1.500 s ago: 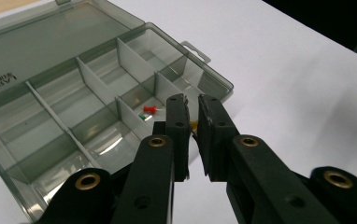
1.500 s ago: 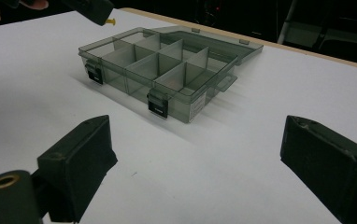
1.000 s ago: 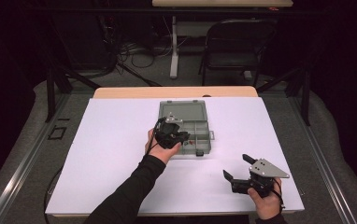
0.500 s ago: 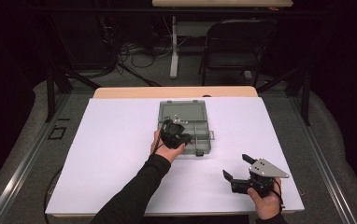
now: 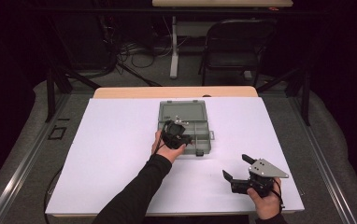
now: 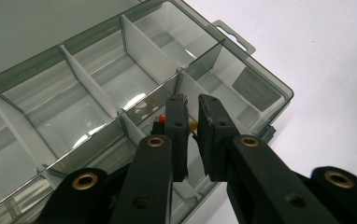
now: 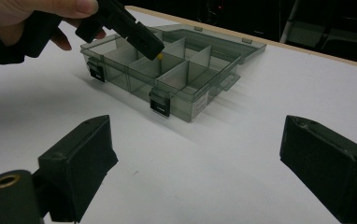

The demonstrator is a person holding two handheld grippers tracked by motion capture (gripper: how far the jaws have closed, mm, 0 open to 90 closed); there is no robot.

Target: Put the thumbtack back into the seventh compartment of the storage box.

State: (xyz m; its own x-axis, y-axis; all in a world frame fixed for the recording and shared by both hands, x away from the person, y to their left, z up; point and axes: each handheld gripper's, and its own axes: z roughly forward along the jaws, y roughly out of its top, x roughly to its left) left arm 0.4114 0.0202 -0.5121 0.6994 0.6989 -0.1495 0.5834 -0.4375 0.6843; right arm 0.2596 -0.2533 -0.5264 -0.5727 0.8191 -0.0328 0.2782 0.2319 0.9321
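Note:
A clear grey compartment box (image 5: pixel 205 145) lies open at mid-table, its lid (image 5: pixel 182 111) flat behind it. My left gripper (image 5: pixel 178 135) points down into one of its front compartments (image 6: pixel 242 88). Its jaws are shut on a small piece with a yellow end (image 6: pixel 193 125) and a red end (image 6: pixel 160 120). The right gripper view shows that yellow end (image 7: pixel 159 56) at the tip of the left gripper (image 7: pixel 151 46), just above the dividers. My right gripper (image 5: pixel 235 166) rests open near the front right of the table, and its own view (image 7: pixel 197 140) has nothing between the jaws.
The white table top (image 5: pixel 116 154) stretches wide to the left of the box and in front of it. The box's two black latches (image 7: pixel 160 106) face the right gripper. A black chair (image 5: pixel 235 44) and cables stand beyond the table's far edge.
My left gripper has sunk a little toward the box's front compartments, still shut on the small piece. The right gripper has stayed where it was.

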